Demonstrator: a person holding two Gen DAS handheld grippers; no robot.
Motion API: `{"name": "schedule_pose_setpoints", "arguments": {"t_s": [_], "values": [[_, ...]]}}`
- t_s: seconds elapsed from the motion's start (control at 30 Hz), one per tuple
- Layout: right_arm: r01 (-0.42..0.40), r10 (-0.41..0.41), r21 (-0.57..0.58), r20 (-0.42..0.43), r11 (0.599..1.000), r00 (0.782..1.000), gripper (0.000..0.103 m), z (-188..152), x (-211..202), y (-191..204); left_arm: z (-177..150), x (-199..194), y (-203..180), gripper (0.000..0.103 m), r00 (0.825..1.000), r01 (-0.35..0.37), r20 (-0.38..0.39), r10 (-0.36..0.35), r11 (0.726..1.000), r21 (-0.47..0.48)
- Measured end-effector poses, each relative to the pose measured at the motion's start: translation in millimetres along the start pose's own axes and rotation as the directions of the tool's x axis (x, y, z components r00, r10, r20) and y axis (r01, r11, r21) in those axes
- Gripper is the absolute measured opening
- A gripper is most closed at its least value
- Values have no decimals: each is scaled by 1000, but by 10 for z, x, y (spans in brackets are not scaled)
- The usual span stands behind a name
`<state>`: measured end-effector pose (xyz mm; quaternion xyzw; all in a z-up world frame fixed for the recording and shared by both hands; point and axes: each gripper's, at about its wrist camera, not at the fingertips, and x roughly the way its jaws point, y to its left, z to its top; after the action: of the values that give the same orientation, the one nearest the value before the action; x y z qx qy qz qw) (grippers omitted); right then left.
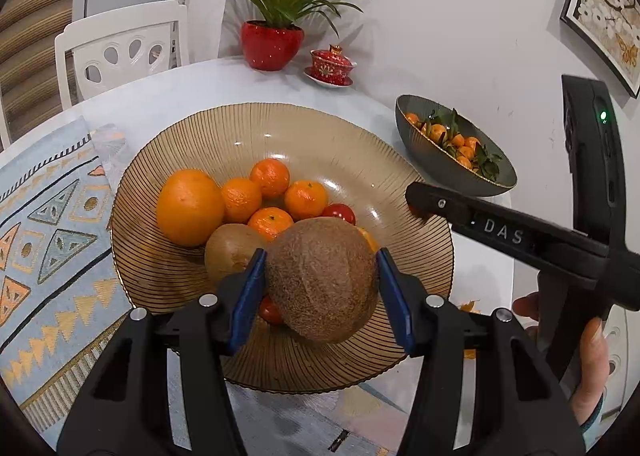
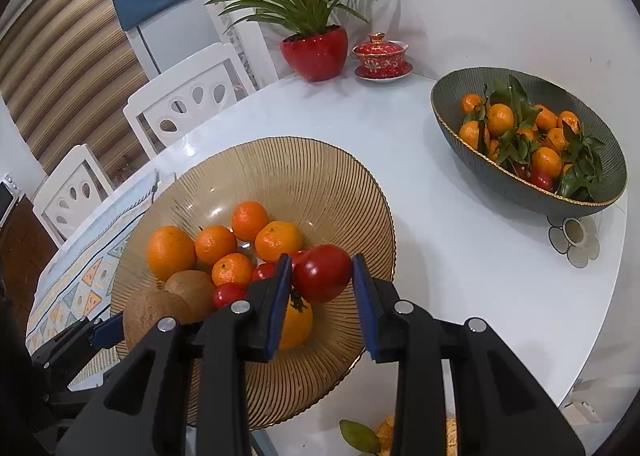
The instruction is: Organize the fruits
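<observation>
Over a round white table [image 2: 460,256], a person is working two hand-held grippers at once. The left gripper [image 1: 322,288] is clamping a brown, fuzzy fruit [image 1: 322,280] — most likely a kiwi seen close — between its blue pads, just above the near side of the amber ribbed bowl [image 1: 280,127]. The right gripper [image 2: 320,280] is pinching a small red tomato [image 2: 322,274] over the same bowl, its jaws set narrow around it; whether the right-hand pad is fully touching is hard to tell.

Below and beyond them, the bowl is holding a second kiwi [image 1: 230,256], a large orange [image 1: 190,207], several mandarins [image 1: 270,177] and more red tomatoes [image 1: 340,212], all heaped against one another.

The risks are lying close at hand. The fuzzy fruit is round and gripped near its widest part, so a slackening squeeze could be sending it down onto the soft tomatoes beneath. The tomato looks delicate — too firm a pinch could be splitting it, too light a one dropping it. The two tools are crowding one bowl, and a careless swing could be knocking them together or scattering the heap.

Farther right, the dark green bowl [image 2: 500,183] of leafy mandarins is waiting; behind it, a red lidded cup [image 2: 380,55] and a potted plant [image 2: 316,55] are standing by the wall.
</observation>
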<state>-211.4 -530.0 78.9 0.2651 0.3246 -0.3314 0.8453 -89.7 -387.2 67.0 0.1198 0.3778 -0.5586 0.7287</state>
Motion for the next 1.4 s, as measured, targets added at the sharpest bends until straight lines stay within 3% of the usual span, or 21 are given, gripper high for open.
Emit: {"name": "schedule_pose_setpoints", "arguments": {"t_s": [0.43,0.8,0.93,1.13,1.27,1.33,1.4], "values": [[-29,29,35,4,999,1000,41,-83,-148,13,-13,-461,208,68,998,-12,67,15,999,-52],[-80,82,-55,21,995,996,50,-266,-471,568,-255,-1112,472,78,986,-81,139,95,992,-101],[-112,114,-107,13,988,993,51,-401,-560,896,-393,-1440,743,81,973,-145,150,173,973,-178],[-147,152,-188,13,971,988,60,-645,-721,1439,-673,-2009,1135,87,928,-287,166,334,924,-255],[-177,185,-238,11,955,983,66,-926,-723,1795,-968,-2358,1419,93,871,-397,183,455,873,-282],[-181,184,-267,-11,947,983,66,-1150,-628,1993,-1150,-2441,1595,94,826,-482,164,539,827,-291],[-209,202,-283,-55,936,978,66,-1366,-529,2127,-1298,-2491,1780,94,792,-534,140,595,785,-313]]}}
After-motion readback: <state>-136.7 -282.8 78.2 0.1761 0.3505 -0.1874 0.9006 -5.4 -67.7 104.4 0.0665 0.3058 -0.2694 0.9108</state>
